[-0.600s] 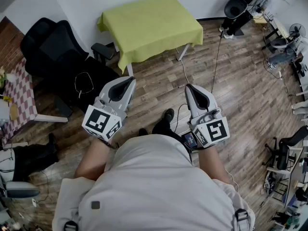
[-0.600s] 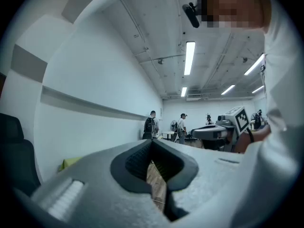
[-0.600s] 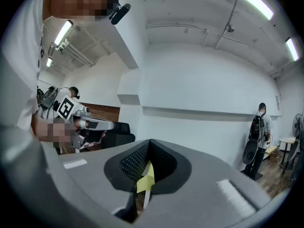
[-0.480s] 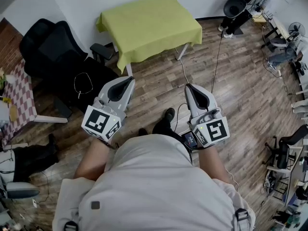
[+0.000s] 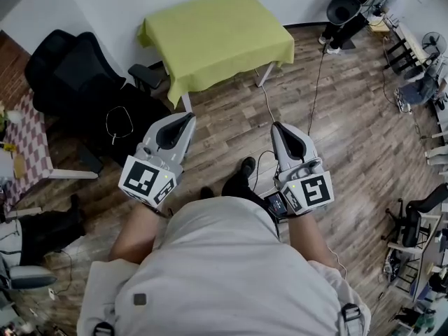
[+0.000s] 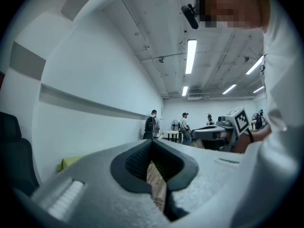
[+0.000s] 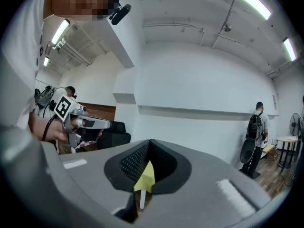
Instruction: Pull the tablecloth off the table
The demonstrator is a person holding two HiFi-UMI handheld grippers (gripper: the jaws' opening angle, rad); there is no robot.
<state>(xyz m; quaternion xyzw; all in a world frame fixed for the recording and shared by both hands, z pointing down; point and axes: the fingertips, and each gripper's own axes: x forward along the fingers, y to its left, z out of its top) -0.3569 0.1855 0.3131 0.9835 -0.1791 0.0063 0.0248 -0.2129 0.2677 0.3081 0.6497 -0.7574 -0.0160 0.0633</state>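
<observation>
1. Two grippers sit low in front of the person's torso (image 5: 210, 257), side by side and apart from each other. The left gripper (image 5: 187, 119) and the right gripper (image 5: 277, 127) both point toward the far table, which I read as a carrying posture for walking up, not a reach.
2. Both pairs of jaws are pressed together with nothing between them. In the left gripper view only floorboards show through the small opening behind the tips. In the right gripper view a sliver of yellow shows there, but that is the distant cloth seen through the opening, not something gripped.
3. Wooden floor (image 5: 336, 124) lies between the grippers and the table, and a thin cable (image 5: 268, 107) trails across it, so footing probably needs some care.
4. Farther on, the tablecloth (image 5: 220, 37) is spread over a small table whose white leg (image 5: 187, 102) shows under the near left corner. The table stands close to the far white wall, with a black chair (image 5: 70, 68) near its left side.
5. Plain and lime-yellow, the cloth covers the whole top, overhangs the near and side edges, and droops at the near corners. Nothing rests on it. It looks thin and soft, so I expect it to slide off easily once a near hem is pinched.
6. By my judgement the pull has not begun: the grippers are well apart from the cloth, and the jaws must first open at the near edge.
</observation>
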